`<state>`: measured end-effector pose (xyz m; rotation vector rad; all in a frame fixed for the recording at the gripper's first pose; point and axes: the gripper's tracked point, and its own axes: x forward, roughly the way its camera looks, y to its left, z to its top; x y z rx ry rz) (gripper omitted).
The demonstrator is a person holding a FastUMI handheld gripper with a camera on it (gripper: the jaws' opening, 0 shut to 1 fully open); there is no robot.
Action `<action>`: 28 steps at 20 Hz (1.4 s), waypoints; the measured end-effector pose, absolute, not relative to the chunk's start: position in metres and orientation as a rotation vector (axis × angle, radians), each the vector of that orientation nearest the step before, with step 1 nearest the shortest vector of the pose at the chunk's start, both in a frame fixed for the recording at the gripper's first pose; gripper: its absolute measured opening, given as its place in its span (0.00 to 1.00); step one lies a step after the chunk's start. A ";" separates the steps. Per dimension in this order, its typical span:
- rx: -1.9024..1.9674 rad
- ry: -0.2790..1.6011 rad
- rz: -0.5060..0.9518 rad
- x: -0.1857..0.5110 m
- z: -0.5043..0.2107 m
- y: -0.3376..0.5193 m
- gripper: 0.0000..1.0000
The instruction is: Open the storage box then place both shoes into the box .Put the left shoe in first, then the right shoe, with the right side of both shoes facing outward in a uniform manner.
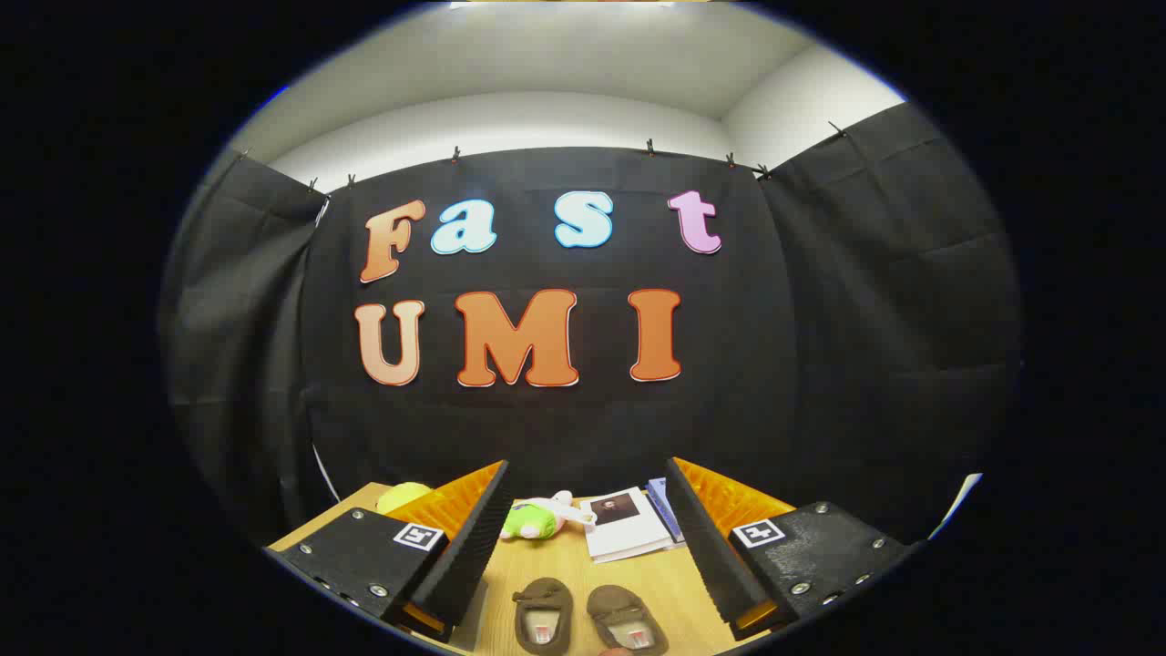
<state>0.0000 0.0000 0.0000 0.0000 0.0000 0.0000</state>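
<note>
A light wooden table (679, 583) runs up to the booth's black cloth wall (865, 346), with a pale ceiling (583, 64) above the cloth. The gripper (588, 542) hangs over the table with its 2 fingers (474, 538) spread wide apart and nothing between their pads. On the table between the fingers, close to the camera, sit 2 brown slip-on shoes, side by side with their openings facing up: the left one (544, 615) and the right one (627, 620). Beyond them, near the cloth, lie a stack of printed papers (629, 528) with a blue booklet (663, 506) alongside, and a green-and-white plush toy (539, 517). A yellow rounded object (404, 495) shows behind the left finger.
</note>
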 end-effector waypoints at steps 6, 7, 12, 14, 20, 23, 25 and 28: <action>0.047 0.044 -0.015 -0.001 -0.011 0.003 0.99; 0.045 0.051 -0.017 -0.001 -0.012 0.002 0.99; 0.020 0.044 -0.019 0.002 -0.006 0.003 0.99; 0.019 0.051 -0.016 0.003 -0.008 0.004 0.99; 0.030 0.077 -0.010 0.007 -0.021 0.004 0.99; 0.045 0.117 0.006 0.011 -0.041 0.010 0.99; 0.066 0.162 0.027 0.013 -0.061 0.017 0.99; 0.142 0.209 0.061 0.016 -0.084 0.029 0.99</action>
